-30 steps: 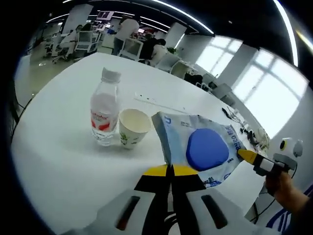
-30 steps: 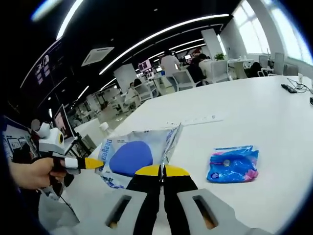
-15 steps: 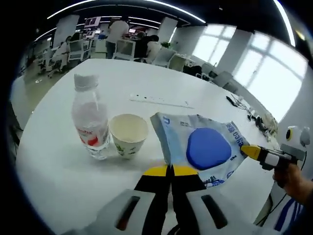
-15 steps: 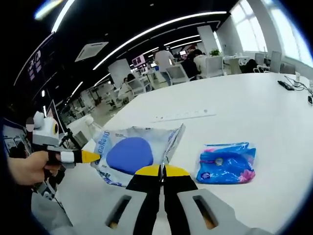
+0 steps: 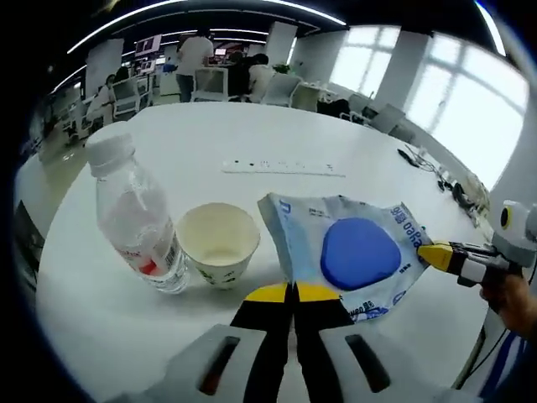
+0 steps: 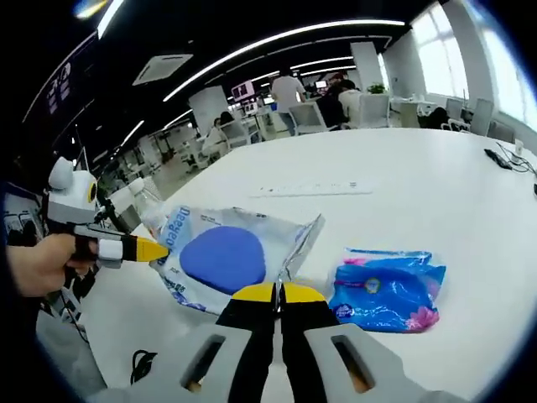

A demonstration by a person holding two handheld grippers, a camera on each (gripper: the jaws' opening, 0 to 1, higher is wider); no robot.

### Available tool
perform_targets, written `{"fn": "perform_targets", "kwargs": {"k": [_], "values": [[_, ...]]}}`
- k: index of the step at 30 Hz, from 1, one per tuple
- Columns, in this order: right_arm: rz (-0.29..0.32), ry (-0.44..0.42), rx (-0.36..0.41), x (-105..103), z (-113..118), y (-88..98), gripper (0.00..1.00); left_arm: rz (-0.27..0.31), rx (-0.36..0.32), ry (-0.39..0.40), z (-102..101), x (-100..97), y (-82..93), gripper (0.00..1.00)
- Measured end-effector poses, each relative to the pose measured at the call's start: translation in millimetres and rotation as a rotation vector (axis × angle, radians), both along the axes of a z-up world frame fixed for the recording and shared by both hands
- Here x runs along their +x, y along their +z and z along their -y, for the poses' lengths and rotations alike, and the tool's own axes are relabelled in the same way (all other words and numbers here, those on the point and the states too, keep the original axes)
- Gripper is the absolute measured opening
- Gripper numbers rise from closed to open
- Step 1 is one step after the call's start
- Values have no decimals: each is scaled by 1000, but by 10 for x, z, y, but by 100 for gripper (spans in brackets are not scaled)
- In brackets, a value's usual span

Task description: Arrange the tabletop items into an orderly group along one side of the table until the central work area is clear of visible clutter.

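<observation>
Two grippers, left gripper (image 5: 293, 290) and right gripper (image 6: 277, 290), each pinched closed on opposite edges of the wet-wipes pack (image 5: 348, 256), held just over the table (image 5: 252, 143) edge. Paper cup (image 5: 216, 245) touches the water bottle (image 5: 134, 222) beside it. Blue-pink packet (image 6: 388, 287) lies just beside the pack, further in.

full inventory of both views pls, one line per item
Water bottle: 1, clear with red label, white cap, left of the cup.
Paper cup: 1, cream, beside the bottle.
Wipes pack: 1, white-blue with blue lid, held at two edges.
Small pack: 1, blue and pink, right of the wipes pack.
Power strip: 1, white, mid-table.
Table: 1, white.
Left gripper: yellow-tipped fingers shut on the wipes pack.
Right gripper: shut on the wipes pack.
</observation>
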State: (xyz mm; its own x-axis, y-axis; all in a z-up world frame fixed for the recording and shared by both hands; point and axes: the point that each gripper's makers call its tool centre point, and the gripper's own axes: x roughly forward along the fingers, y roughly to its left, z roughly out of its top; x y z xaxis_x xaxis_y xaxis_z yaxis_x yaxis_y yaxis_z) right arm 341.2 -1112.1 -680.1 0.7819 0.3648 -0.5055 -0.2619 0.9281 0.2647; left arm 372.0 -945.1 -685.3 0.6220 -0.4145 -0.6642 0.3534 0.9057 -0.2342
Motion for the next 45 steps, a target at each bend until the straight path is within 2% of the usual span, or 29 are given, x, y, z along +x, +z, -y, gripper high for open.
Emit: {"fn": "perform_targets", "kwargs": {"k": [8, 12, 15, 26, 40, 45], "values": [[-27, 36, -46, 155, -10, -202, 0, -25, 55, -9, -8, 78, -181, 0], [-46, 39, -76, 183, 24, -296, 0, -37, 54, -10, 30, 98, -239, 0], [-57, 20, -56, 181, 43, -321, 0, -43, 59, -11, 37, 124, -286, 0], [-64, 34, -73, 244, 15, -419, 0, -74, 75, 8, 9, 184, -440, 0], [-82, 35, -164, 277, 37, -628, 0, -109, 103, 16, 30, 172, -632, 0], [-78, 34, -152, 308, 33, -640, 0, -111, 102, 24, -3, 208, -647, 0]]}}
